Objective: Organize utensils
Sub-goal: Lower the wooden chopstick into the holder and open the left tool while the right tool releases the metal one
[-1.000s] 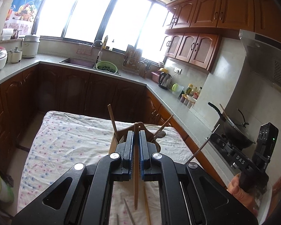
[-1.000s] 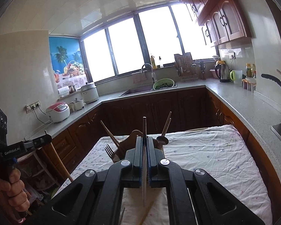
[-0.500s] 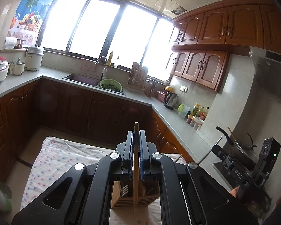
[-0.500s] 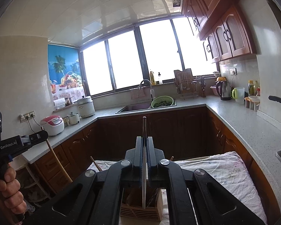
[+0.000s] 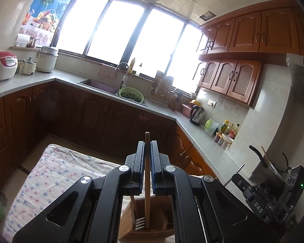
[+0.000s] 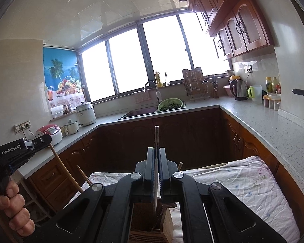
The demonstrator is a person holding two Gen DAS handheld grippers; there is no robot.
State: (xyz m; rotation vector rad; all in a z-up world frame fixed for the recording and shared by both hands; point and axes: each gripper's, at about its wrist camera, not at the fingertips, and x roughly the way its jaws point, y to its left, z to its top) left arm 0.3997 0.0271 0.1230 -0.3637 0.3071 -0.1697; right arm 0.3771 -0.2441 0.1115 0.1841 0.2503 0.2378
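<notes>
Both grippers hang above the wooden utensil holder (image 5: 150, 216), each closed on one long utensil. In the left wrist view, the left gripper (image 5: 147, 154) has its two blue-padded jaws pressed onto a wooden-handled utensil (image 5: 147, 182), which stands upright; its top end sticks out above the jaws and its lower end reaches down into the holder, beside a fork (image 5: 140, 221) whose tines show in the same compartment. In the right wrist view, the right gripper (image 6: 156, 162) is closed just as tightly on a thin, flat metal utensil (image 6: 155, 186), also upright, with its lower end inside the holder; I cannot tell if it is a knife. The holder stands on a surface covered with a flowered cloth (image 5: 50, 174). At the left edge of the right wrist view a hand (image 6: 12, 208) grips the handle of the left gripper. Behind are the kitchen counter (image 6: 263, 121), a sink (image 6: 139, 111) and a green colander (image 6: 169, 104).
</notes>
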